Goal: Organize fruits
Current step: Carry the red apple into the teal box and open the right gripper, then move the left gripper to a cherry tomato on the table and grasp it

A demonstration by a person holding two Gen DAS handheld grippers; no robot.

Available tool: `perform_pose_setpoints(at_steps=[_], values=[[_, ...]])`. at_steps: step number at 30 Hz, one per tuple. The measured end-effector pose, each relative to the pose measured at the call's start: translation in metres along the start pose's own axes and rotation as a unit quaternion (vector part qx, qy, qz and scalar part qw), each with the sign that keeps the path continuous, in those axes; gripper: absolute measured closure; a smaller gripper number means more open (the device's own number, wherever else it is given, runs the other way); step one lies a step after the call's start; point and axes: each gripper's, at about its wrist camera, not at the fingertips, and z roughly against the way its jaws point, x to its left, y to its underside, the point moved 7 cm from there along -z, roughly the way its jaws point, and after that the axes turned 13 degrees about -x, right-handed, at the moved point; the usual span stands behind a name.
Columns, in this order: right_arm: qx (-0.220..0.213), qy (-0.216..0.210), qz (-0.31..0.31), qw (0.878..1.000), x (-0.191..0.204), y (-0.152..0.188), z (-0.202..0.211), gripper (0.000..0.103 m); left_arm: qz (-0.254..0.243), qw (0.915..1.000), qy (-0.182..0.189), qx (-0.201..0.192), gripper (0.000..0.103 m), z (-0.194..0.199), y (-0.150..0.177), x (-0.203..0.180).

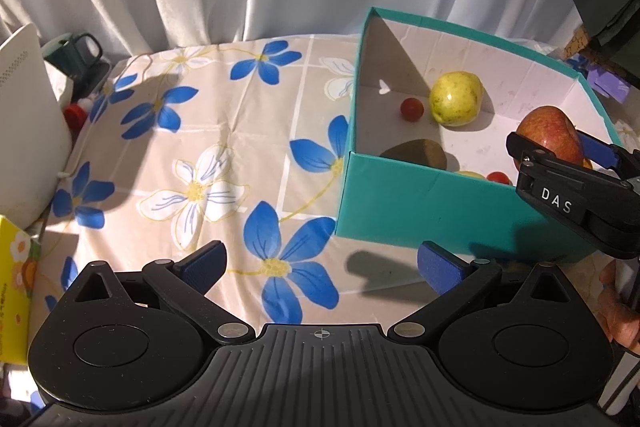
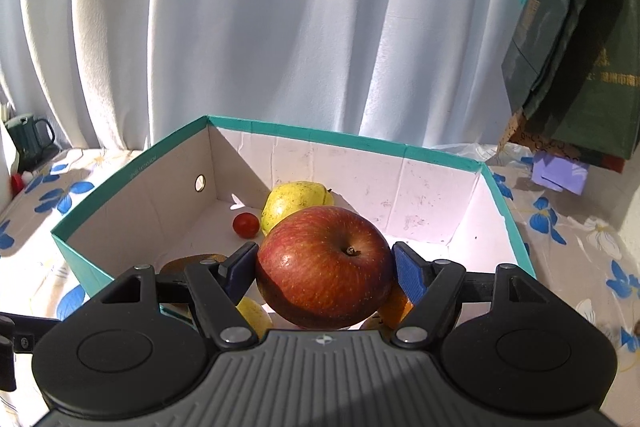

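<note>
A teal box with a white inside stands on the floral cloth; it also shows in the right wrist view. My right gripper is shut on a red apple and holds it above the box's near part; the apple also shows in the left wrist view. Inside lie a yellow-green pear, a cherry tomato, a brown kiwi, another tomato, and a yellow fruit and an orange one, both partly hidden. My left gripper is open and empty above the cloth, left of the box.
A white appliance and a dark green mug stand at the table's left. A yellow carton sits at the near left. Dark green bags hang at the right over purple paper. White curtains close the back.
</note>
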Motion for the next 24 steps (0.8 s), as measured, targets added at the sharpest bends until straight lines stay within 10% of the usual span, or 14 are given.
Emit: perform_pose_setpoints(at_steps=[17, 24], values=[[0.006, -0.015, 0.009, 1.0, 0.0, 0.0, -0.002, 0.027, 0.005, 1.0, -0.003, 0.001, 0.0, 0.0, 0.001, 0.002], [-0.049, 0.004, -0.012, 0.999, -0.018, -0.022, 0.042, 0.007, -0.009, 0.999, 0.02, -0.04, 0.0, 0.013, -0.003, -0.002]])
